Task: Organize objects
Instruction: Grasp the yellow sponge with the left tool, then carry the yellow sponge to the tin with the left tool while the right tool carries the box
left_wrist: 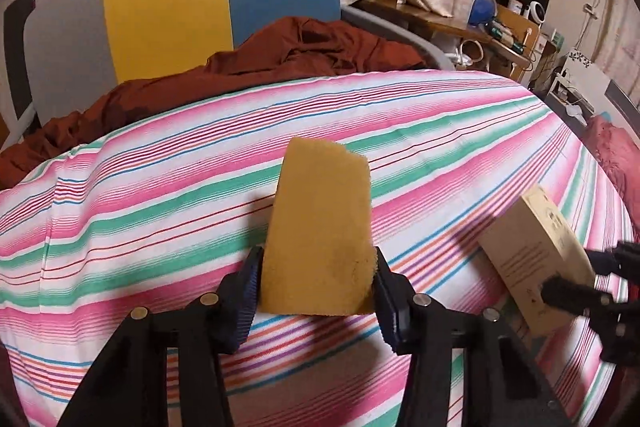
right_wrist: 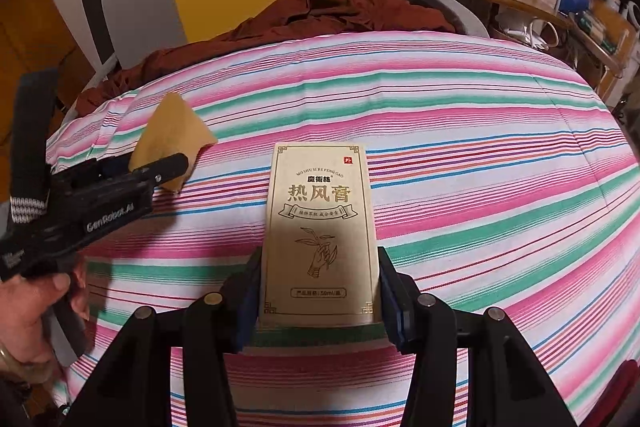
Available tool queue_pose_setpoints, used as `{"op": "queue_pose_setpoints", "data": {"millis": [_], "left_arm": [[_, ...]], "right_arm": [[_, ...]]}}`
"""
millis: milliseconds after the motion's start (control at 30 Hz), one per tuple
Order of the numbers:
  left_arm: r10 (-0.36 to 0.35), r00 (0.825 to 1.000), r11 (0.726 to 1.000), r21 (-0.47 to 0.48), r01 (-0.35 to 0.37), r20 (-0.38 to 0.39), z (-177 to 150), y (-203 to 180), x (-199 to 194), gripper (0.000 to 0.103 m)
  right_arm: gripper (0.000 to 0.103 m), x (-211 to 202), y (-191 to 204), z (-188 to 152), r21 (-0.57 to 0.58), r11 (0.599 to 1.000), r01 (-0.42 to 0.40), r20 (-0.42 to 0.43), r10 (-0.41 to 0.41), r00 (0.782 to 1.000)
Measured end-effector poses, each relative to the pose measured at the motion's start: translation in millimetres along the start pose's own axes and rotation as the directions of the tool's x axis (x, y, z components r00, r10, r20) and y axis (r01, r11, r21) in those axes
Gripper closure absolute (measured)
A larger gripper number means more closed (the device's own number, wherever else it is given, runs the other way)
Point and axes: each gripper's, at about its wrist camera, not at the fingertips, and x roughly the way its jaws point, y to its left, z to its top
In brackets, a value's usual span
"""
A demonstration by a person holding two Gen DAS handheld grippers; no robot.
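Both grippers hold objects over the striped bed (left_wrist: 160,187).
Left gripper (left_wrist: 316,279) fingers pinch a yellow sponge (left_wrist: 320,227); right gripper (right_wrist: 318,291) fingers pinch a box (right_wrist: 320,227) reading "MO SHU SI RE FENG GAO", probably "50ml"; the left gripper's body reads "GenRobot.AI".

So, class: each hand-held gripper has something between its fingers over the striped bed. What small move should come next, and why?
Probably lift the sponge slightly: the left hand-held gripper pinches it, while the right hand-held gripper already holds the box.
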Motion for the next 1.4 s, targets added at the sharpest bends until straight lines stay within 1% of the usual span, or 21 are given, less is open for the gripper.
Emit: {"op": "queue_pose_setpoints", "data": {"millis": [133, 367, 467, 600, 700, 833, 900, 1033, 1133, 1233, 1400], "left_arm": [[-0.003, 0.998, 1.000, 0.000, 0.003, 0.057, -16, 2, -10, 0.053], [-0.003, 0.994, 0.999, -0.039, 0.007, 0.113, -34, 11, -32, 0.054], [0.011, 0.990, 0.999, -0.048, -0.004, 0.143, -45, 14, -46, 0.054], [0.014, 0.984, 0.999, -0.034, -0.008, 0.176, -63, 14, -67, 0.054], [0.018, 0.983, 0.999, -0.050, -0.009, 0.183, -73, 17, -79, 0.054], [0.021, 0.982, 0.994, -0.107, -0.001, 0.186, -91, 30, -99, 0.054], [0.012, 0.981, 0.990, -0.143, 0.017, 0.196, -103, 38, -112, 0.054], [0.002, 0.978, 0.985, -0.167, 0.033, 0.207, -122, 48, -136, 0.054], [0.004, 0.973, 0.981, -0.188, 0.041, 0.231, -131, 58, -159, 0.054], [0.008, 0.965, 0.978, -0.201, 0.046, 0.260, -132, 67, -178, 0.054], [0.042, 0.955, 0.975, -0.222, 0.025, 0.293, -142, 90, -212, 0.054]], "right_arm": [[0.052, -1, 2, 0, 0.003, 1.000, -0.022, 0.017, 0.022, 1.000], [0.052, -6, 13, 1, -0.040, 0.999, -0.019, 0.062, 0.022, 0.998], [0.052, -8, 19, 0, -0.078, 0.997, -0.001, 0.081, 0.008, 0.997], [0.052, -11, 28, -3, -0.125, 0.992, 0.024, 0.102, -0.012, 0.995], [0.052, -14, 34, -3, -0.154, 0.987, 0.041, 0.124, -0.022, 0.992], [0.052, -16, 40, -4, -0.196, 0.978, 0.070, 0.150, -0.041, 0.988], [0.052, -15, 43, -5, -0.214, 0.973, 0.086, 0.159, -0.052, 0.986], [0.052, -14, 51, -8, -0.256, 0.959, 0.118, 0.175, -0.074, 0.982], [0.052, -12, 56, -10, -0.280, 0.951, 0.131, 0.178, -0.082, 0.981], [0.052, -9, 60, -13, -0.302, 0.942, 0.147, 0.179, -0.095, 0.979], [0.052, -6, 65, -18, -0.325, 0.932, 0.159, 0.175, -0.105, 0.979]]}}
